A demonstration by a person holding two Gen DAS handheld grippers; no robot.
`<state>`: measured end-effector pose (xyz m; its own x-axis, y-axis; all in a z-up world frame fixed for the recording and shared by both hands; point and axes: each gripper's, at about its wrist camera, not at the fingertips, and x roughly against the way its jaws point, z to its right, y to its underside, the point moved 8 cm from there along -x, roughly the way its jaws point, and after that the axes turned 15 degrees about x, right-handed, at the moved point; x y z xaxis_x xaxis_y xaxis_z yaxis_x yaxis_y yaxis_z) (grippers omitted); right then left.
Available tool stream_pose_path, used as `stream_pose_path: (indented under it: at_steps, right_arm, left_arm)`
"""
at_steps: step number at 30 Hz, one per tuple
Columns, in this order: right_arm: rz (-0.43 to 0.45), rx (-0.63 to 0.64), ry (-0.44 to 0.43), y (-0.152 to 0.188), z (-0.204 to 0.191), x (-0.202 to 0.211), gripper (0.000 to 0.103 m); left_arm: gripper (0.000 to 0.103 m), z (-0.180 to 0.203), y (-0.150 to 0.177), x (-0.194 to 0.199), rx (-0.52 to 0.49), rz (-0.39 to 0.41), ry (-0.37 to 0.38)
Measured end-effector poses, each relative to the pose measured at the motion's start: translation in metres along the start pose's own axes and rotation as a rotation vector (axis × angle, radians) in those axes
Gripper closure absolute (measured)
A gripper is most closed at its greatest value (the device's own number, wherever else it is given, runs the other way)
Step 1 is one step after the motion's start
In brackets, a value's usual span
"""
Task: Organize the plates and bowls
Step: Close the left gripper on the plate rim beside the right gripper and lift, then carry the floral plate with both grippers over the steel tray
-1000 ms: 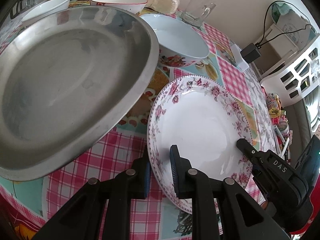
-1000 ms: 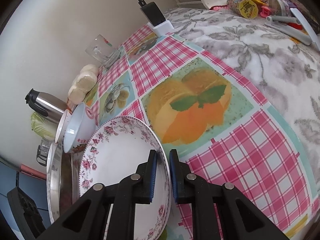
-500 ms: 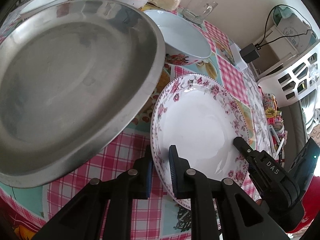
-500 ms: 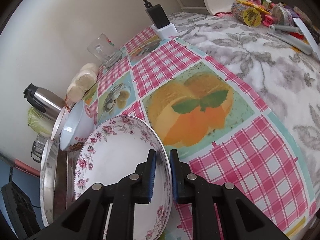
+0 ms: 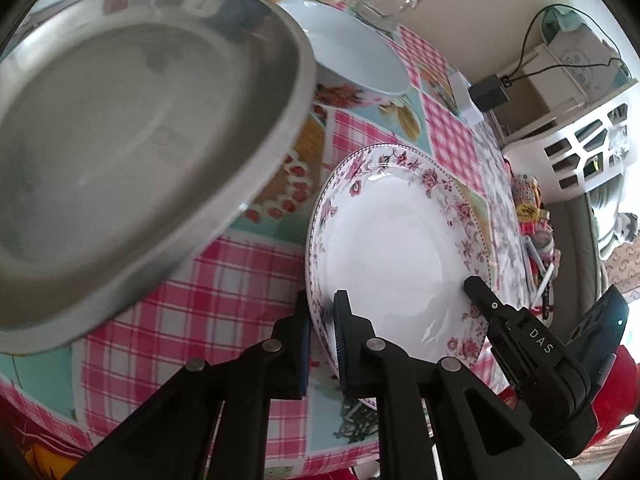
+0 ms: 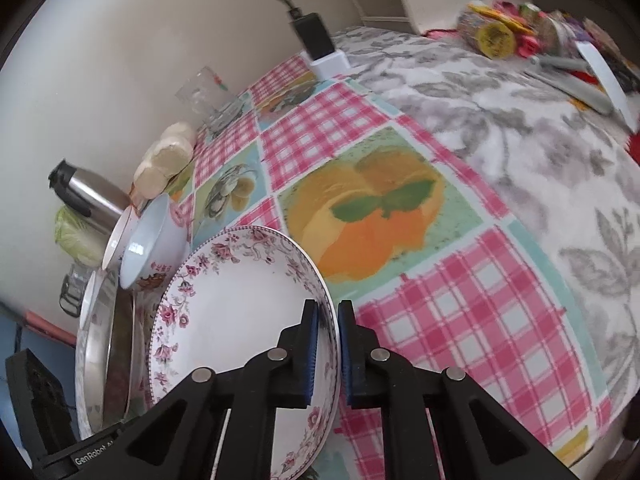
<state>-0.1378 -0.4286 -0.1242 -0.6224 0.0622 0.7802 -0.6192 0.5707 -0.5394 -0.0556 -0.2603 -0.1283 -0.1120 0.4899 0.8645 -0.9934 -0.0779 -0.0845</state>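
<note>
Left wrist view, change: your left gripper (image 5: 322,338) has just closed its jaws on the near-left rim of the floral plate (image 5: 394,248) — one pad under the rim, one over it, where a second ago there was a small gap.
Left wrist view, position: the floral plate rests on the checked tablecloth (image 5: 224,280), just beside the steel tray (image 5: 132,120); the light blue bowl (image 5: 352,60) stands behind it.
Left wrist view, writing: "DAS" is printed on your right gripper (image 5: 480,300), which bites the plate's right rim.
Right wrist view, change: your right gripper (image 6: 328,350) was already nearly closed and is now clenched on the plate's (image 6: 236,300) rim, the edge squeezed between both blue pads.
Right wrist view, writing: "GenRobot", then letters I cannot read, on your left gripper (image 6: 60,444) body at bottom left.
Meaning for the task: both sides are now grasped — I judge you are ready to lift the plate, probably toward the tray.
</note>
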Motion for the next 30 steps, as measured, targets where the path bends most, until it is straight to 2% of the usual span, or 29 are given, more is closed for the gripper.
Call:
stream_pose_path:
  at_steps: [5,11,18,24,30]
  right_arm:
    - [0.006,-0.053,-0.025,0.006,0.012,0.005,0.092]
    - [0.015,-0.072,-0.055,0.006,0.013,0.0,0.092]
    - [0.043,-0.102,-0.1,0.007,0.017,-0.001,0.09]
    - [0.037,-0.058,-0.084,0.006,0.011,0.002,0.093]
    - [0.057,-0.039,-0.052,-0.002,0.01,0.011,0.095]
  left_arm:
    - [0.092,0.001,-0.001,-0.002,0.017,-0.016,0.023]
    - [0.092,0.001,-0.01,-0.003,0.04,0.035,0.051]
    - [0.088,0.009,-0.019,-0.006,-0.026,0.1,0.022]
    - [0.09,0.014,-0.018,-0.002,-0.063,0.102,-0.005]
    - [0.09,0.036,-0.018,0.013,-0.167,0.164,-0.002]
